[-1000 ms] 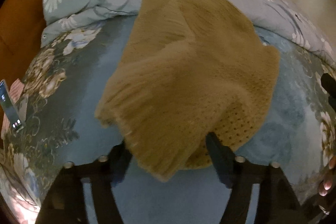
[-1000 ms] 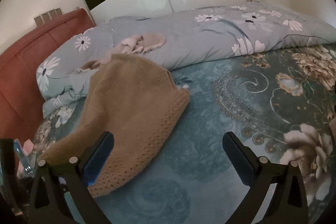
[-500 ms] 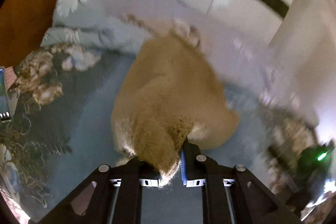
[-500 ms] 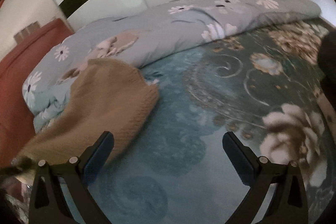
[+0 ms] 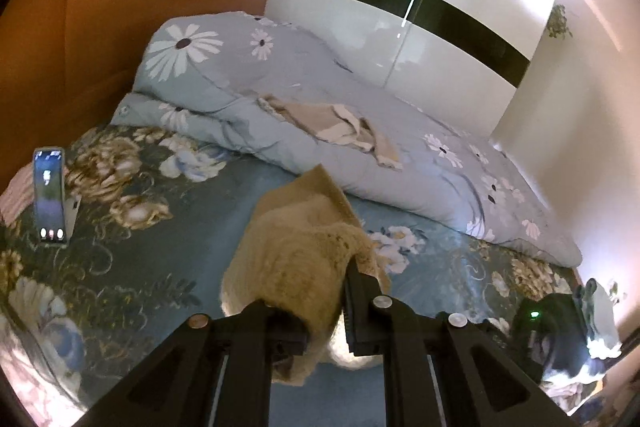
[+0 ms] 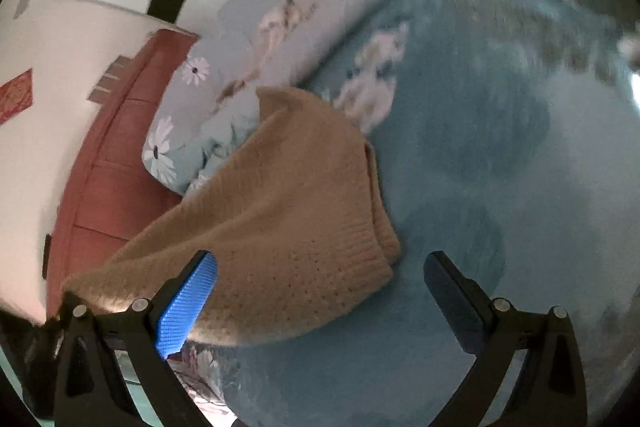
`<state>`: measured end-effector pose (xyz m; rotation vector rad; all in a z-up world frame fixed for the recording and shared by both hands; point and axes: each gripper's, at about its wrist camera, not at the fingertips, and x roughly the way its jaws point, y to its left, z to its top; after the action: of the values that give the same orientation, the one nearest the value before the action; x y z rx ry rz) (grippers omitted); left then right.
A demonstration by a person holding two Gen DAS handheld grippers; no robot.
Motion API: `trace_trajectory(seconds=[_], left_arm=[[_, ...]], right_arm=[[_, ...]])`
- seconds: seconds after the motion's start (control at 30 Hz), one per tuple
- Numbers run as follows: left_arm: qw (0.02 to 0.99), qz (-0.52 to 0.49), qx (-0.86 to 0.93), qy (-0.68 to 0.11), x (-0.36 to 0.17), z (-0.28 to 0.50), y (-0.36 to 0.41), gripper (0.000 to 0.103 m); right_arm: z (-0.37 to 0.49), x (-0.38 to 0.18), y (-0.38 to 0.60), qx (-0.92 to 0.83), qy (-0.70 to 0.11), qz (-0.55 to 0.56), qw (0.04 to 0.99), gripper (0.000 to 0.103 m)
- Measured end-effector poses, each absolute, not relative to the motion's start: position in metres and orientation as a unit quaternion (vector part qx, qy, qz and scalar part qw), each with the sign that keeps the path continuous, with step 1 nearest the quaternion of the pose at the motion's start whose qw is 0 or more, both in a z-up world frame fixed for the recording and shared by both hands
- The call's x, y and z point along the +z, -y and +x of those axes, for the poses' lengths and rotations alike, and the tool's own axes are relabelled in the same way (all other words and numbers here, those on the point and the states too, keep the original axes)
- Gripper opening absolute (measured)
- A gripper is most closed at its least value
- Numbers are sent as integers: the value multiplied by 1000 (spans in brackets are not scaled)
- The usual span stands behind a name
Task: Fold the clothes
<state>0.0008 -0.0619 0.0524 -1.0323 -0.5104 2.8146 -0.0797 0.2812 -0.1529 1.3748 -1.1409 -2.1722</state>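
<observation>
Pinching a bunched fold of the tan knit sweater (image 5: 296, 259) between its two fingers, the left gripper (image 5: 324, 327) is holding that part of the garment up off the bedsheet (image 5: 132, 267), with the cloth trailing away toward the rolled duvet (image 5: 304, 83). The right gripper (image 6: 320, 291) is hovering with its jaws spread wide, gripping nothing, its blue-padded finger (image 6: 188, 307) sitting just over the sweater's near edge. The sweater is draping across the blue floral sheet beside the duvet. A beige garment (image 5: 340, 127) is lying on top of the duvet, and a phone (image 5: 50, 195) is resting near the headboard (image 5: 80, 27).
</observation>
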Motion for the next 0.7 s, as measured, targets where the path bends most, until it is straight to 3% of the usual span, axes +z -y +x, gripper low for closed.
trace_trajectory(seconds=[0.13,0.3,0.5,0.57,0.7], left_arm=[[56,-341,921,178,48,9,68,13],[62,-345,919,182,43,15,68,13],[62,-351,915,189,39,20,72,13],[61,-353,914,190,38,20,73,13],[59,-356,913,189,36,19,75,13]], right_arm=[[-75,-172,-266,-733,412,521,152,103],[-72,-206,-254,-668,483,550,134,103],[-76,-233,-245,-610,568,541,111,86],[-78,-238,-240,-591,590,539,112,78],[-85,-232,-237,-590,587,544,104,27]])
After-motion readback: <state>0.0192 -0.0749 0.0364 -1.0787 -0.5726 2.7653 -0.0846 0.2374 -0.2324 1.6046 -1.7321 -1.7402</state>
